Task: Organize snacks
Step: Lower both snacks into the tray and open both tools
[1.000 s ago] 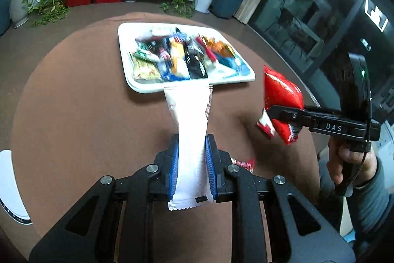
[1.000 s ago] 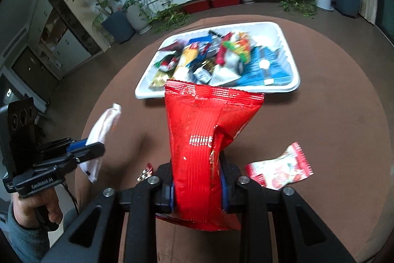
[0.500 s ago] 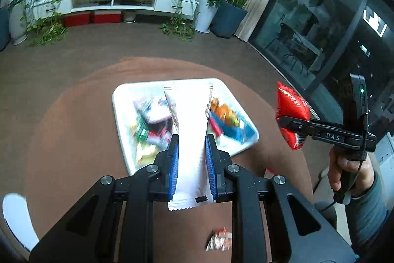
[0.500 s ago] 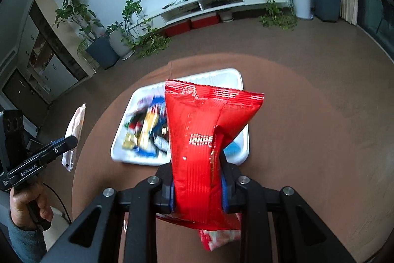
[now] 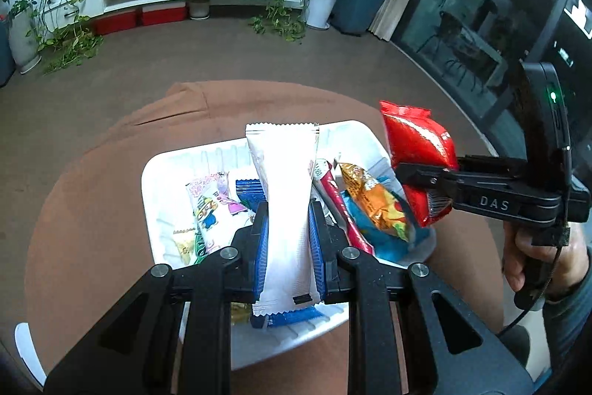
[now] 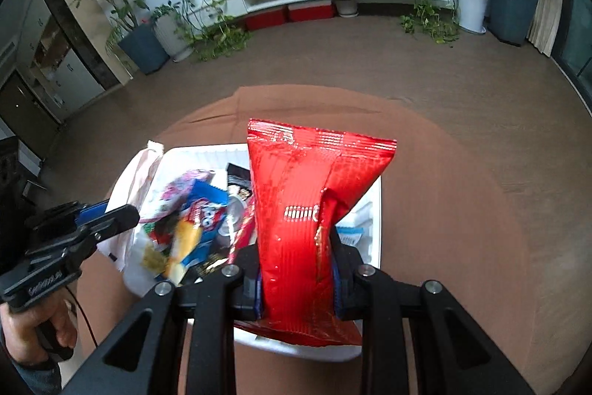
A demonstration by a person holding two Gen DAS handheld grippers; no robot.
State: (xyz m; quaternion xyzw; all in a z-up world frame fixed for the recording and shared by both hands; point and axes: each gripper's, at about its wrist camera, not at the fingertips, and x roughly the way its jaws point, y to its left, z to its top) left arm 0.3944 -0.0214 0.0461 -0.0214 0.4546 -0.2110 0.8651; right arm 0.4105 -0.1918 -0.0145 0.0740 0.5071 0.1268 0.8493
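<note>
Both tools are showing matte black frames with triangular cut-outs, silver round screw heads at the joints and blue pads lining the jaws, as on the left gripper [image 5: 288, 232] and the right gripper [image 6: 298, 278]. The right one is carrying white "DAS" lettering on its side arm and a green light glowing on its upright housing, with a thin black cable trailing below the right hand [image 5: 544, 261]. A grey-blue sleeve cuff is covering each wrist, and the left hand [image 6: 37, 332] is wrapping a black handle beside another thin cable.
</note>
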